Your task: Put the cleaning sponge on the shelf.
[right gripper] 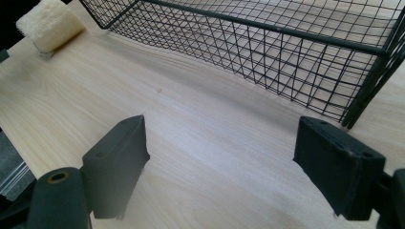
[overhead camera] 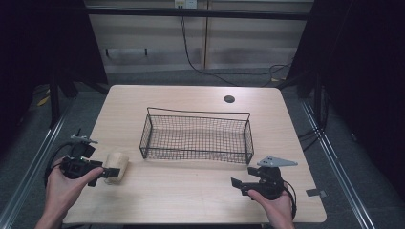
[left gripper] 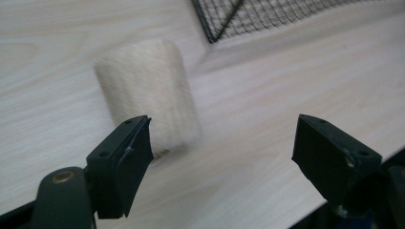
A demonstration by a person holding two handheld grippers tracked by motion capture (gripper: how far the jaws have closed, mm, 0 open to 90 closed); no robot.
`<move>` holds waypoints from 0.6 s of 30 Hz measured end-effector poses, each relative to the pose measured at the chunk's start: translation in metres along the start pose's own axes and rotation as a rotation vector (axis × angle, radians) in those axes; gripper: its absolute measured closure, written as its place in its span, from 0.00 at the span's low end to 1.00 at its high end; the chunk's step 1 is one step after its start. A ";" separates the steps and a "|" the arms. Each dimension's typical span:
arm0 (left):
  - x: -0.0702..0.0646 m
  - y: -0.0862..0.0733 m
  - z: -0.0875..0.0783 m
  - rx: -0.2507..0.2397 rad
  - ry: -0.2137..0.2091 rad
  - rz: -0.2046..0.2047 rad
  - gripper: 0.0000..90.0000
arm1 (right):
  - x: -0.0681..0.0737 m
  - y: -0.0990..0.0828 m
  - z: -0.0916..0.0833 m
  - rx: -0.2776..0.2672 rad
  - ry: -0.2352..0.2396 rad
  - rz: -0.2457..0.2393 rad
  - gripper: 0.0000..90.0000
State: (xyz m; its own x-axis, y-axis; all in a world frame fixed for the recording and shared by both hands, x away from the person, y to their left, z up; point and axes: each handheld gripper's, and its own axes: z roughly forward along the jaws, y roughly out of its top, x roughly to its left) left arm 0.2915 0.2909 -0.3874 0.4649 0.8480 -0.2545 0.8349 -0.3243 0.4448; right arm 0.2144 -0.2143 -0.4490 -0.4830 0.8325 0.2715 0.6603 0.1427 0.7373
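Roll (overhead camera: 116,166) lies just left of the basket (overhead camera: 196,114). Left gripper (left gripper: 222,143), wide open and empty, should slide around it squarely, then squeeze gently.

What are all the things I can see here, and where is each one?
Fluffy roll: one, cream, lying on the table's near left, just in front of the left gripper.
Wire basket: one, black, middle of the table, nothing in it.
Table: one, light wood, with a dark round hole near its far edge.
Cable: one, black, hanging down the wall behind the table.
Left gripper: one, black, jaws open, near left, held in the person's left hand.
Right gripper: one, black with a grey plate on top, jaws open, near right, held in the right hand.
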 end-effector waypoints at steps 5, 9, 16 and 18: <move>-0.001 0.015 0.002 0.052 0.018 0.000 0.23 | 0.001 0.000 0.001 0.005 0.006 -0.002 0.20; 0.000 0.024 0.002 0.080 0.033 -0.005 0.23 | 0.000 0.000 0.002 0.011 0.007 0.000 0.20; 0.008 0.025 0.010 0.097 0.047 -0.015 0.23 | 0.000 0.000 0.002 0.011 0.008 -0.007 0.21; 0.012 0.024 0.015 0.128 0.063 -0.019 0.22 | 0.000 0.000 0.003 0.013 0.008 -0.003 0.21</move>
State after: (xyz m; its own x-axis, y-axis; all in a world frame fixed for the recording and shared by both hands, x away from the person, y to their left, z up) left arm 0.3210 0.2869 -0.3926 0.4327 0.8777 -0.2058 0.8760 -0.3554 0.3260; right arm 0.2156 -0.2127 -0.4507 -0.4894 0.8278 0.2744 0.6666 0.1522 0.7297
